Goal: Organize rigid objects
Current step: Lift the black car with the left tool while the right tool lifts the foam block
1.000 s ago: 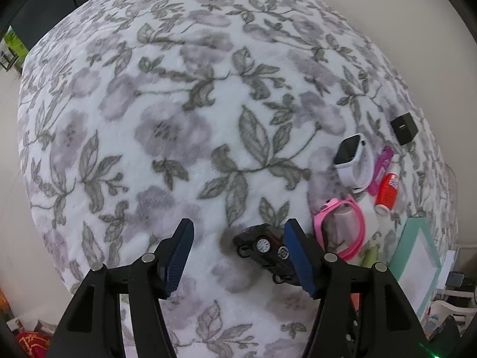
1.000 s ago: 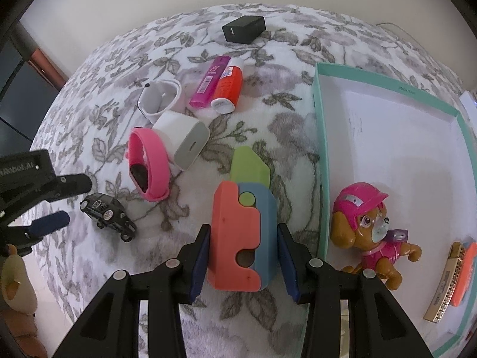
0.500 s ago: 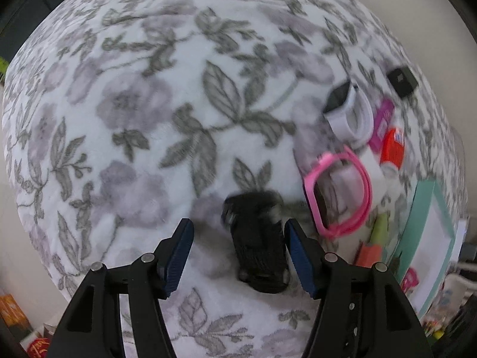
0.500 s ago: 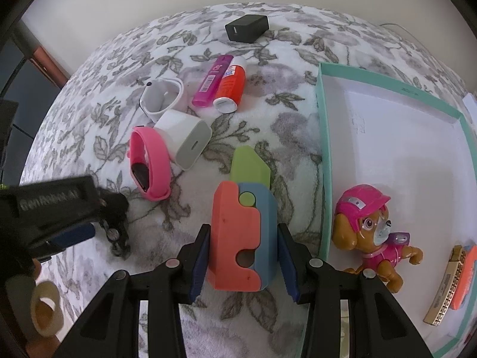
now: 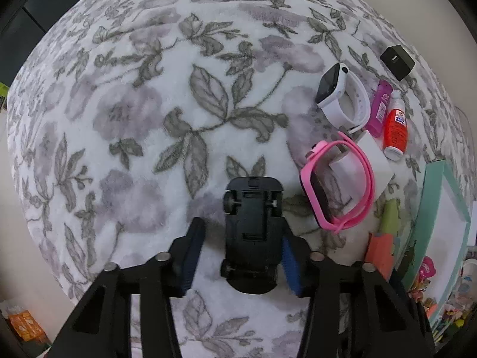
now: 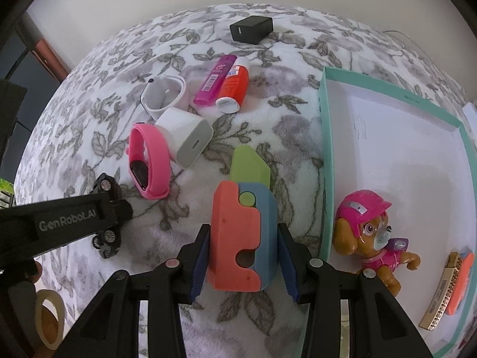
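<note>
Left hand-held gripper (image 5: pixel 238 256) jaws have just been closing around black toy car (image 5: pixel 253 235), left pad not yet touching. Right hand-held gripper (image 6: pixel 243 259) is clamping block toy (image 6: pixel 241 235), teal box (image 6: pixel 325 155) at 3 o'clock.

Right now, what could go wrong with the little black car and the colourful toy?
The left claw has just been closing around the black car, but only one pad looks to touch it, so it might slip or roll away. The pink watch lies close beside it and could get bumped. The right claw grips the colourful toy, whose green tip sticks out and might catch the teal box wall.
</note>
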